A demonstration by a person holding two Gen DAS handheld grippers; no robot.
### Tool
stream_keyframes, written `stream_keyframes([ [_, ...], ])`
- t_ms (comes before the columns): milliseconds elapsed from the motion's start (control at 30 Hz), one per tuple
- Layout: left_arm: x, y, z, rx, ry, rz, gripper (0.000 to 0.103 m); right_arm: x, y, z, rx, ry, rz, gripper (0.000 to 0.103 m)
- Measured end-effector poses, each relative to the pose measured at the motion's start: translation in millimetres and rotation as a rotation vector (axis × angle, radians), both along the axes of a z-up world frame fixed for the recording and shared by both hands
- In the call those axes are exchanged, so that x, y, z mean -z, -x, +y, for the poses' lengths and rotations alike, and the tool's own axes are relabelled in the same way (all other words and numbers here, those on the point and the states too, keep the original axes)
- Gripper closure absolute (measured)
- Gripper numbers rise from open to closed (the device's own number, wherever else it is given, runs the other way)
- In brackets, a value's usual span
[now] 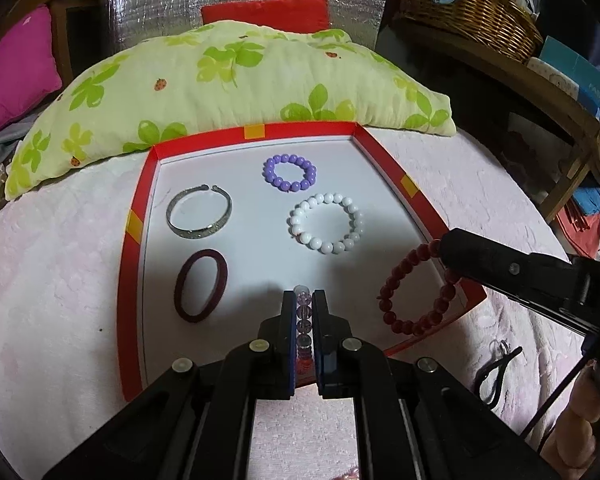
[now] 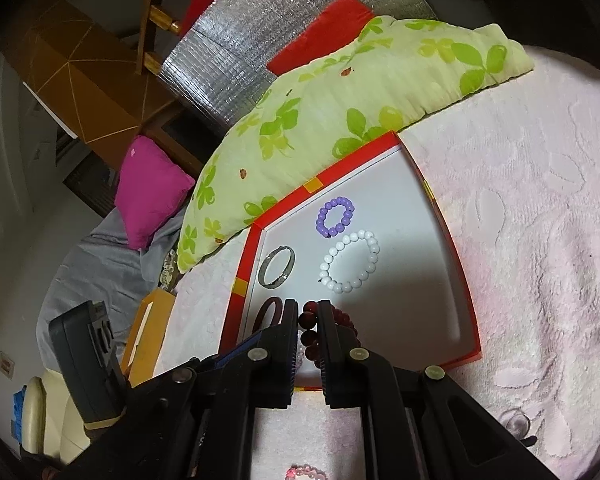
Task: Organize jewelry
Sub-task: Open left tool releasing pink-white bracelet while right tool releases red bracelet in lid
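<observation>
A red-rimmed tray (image 1: 134, 220) with a white floor holds a purple bead bracelet (image 1: 289, 173), a white bead bracelet (image 1: 326, 223), a silver bangle (image 1: 199, 216) and a maroon hair band (image 1: 201, 285). My left gripper (image 1: 303, 294) is shut on a pink-purple bead bracelet (image 1: 303, 320) over the tray's near part. My right gripper (image 2: 309, 305) is shut on a dark red bead bracelet (image 1: 418, 292), held hanging over the tray's right rim. The tray (image 2: 470, 312), purple bracelet (image 2: 336, 216), white bracelet (image 2: 350, 262), bangle (image 2: 278, 267) and hair band (image 2: 267, 309) also show in the right wrist view.
The tray lies on a pale pink bedspread (image 1: 52, 280). A green floral pillow (image 1: 228, 80) lies behind it. A black hair tie (image 1: 496, 368) lies on the spread at the right. A wicker basket (image 1: 472, 4) stands at the back right. A pink beaded item (image 2: 304, 472) lies near the front edge.
</observation>
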State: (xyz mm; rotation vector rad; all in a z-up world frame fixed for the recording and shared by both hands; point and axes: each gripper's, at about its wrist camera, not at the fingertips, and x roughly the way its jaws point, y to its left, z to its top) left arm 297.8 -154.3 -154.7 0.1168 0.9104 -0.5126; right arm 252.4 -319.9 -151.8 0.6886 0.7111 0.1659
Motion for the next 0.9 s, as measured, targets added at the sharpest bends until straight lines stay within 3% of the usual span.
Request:
stream_keyframes([
  [500,11.5,0.6,-6.6,0.019,-0.054,0.007,0.094,10.8,-3.9,-13.8,0.066,-0.010,0.058,0.089],
  [633,8.5,1.9,-4.0,0.008,-0.067,-0.010,0.075,5.1,1.6,-21.7,0.092,-0.023,0.037,0.089],
  [733,3.5,4.2,-0.9,0.003,-0.069,-0.027,0.074,0.2,5.0,-23.6,0.097,-0.021,0.021,0.089],
  [900,-8.9,11.1,8.3,-0.017,-0.057,-0.058,0.055,-5.8,7.4,-18.5,0.081,0.008,0.011,0.089],
])
